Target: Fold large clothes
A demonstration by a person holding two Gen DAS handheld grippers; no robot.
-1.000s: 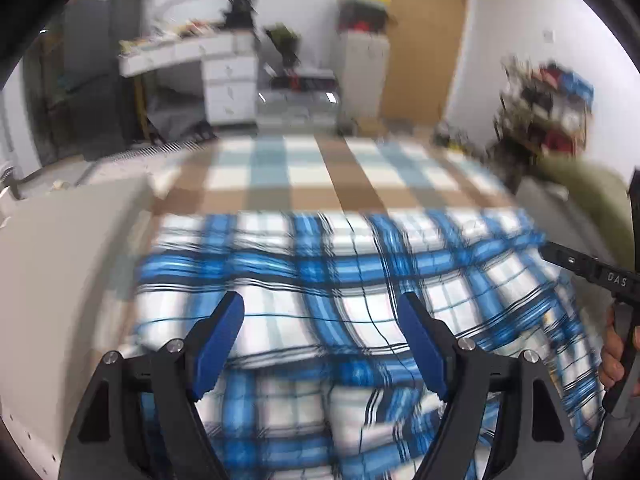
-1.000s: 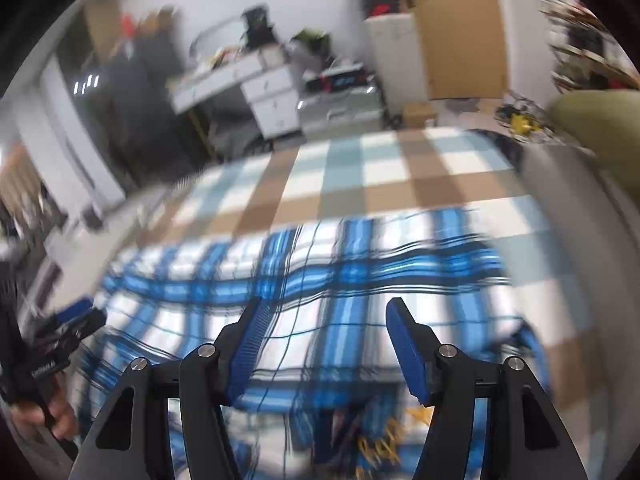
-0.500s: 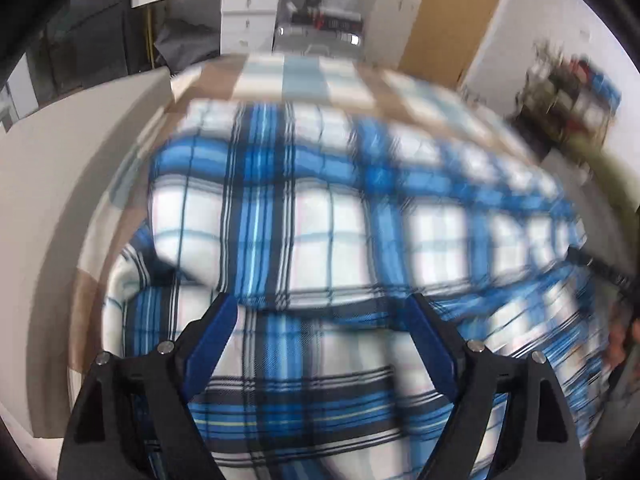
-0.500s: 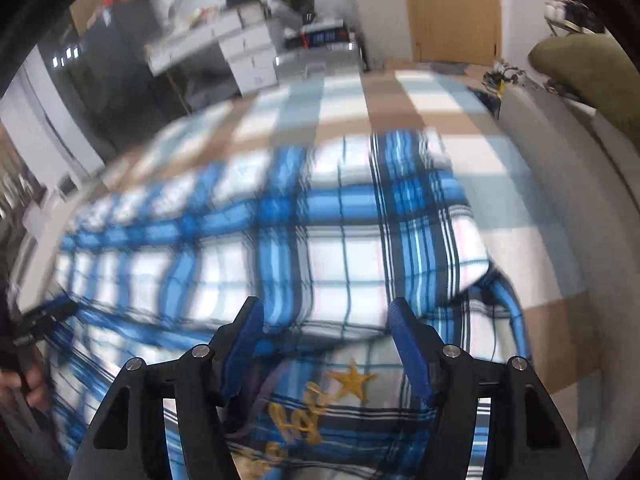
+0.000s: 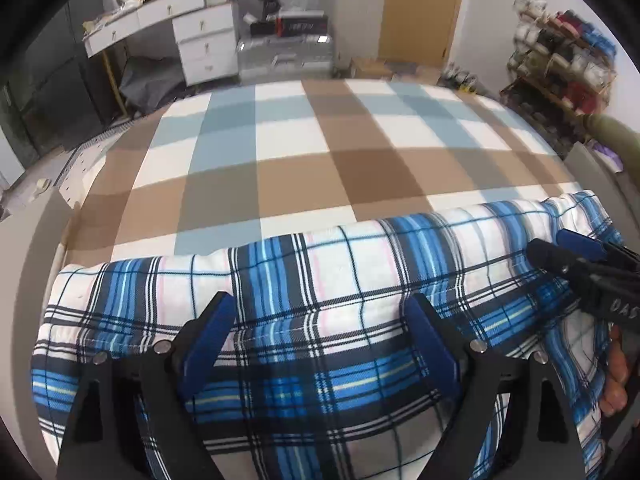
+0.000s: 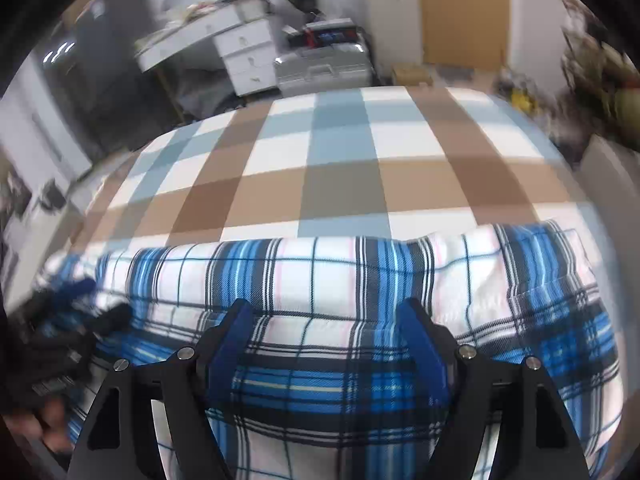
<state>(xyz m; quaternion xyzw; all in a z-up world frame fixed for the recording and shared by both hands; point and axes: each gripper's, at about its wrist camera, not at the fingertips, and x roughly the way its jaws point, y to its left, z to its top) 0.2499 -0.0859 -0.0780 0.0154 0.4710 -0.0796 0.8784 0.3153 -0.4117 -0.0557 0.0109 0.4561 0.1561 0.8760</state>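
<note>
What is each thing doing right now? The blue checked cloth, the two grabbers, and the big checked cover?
Blue plaid garment: folded over, lying flat.
Left gripper: jaws wide, just been opening, over the cloth, not pinching.
Right gripper: jaws wide, just been opening, not pinching.
Checked bedcover: spread flat beneath.

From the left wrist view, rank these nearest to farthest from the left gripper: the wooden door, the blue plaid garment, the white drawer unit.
1. blue plaid garment, directly under the left gripper.
2. white drawer unit, past the bed, far left.
3. wooden door, back wall, right of centre.
</note>
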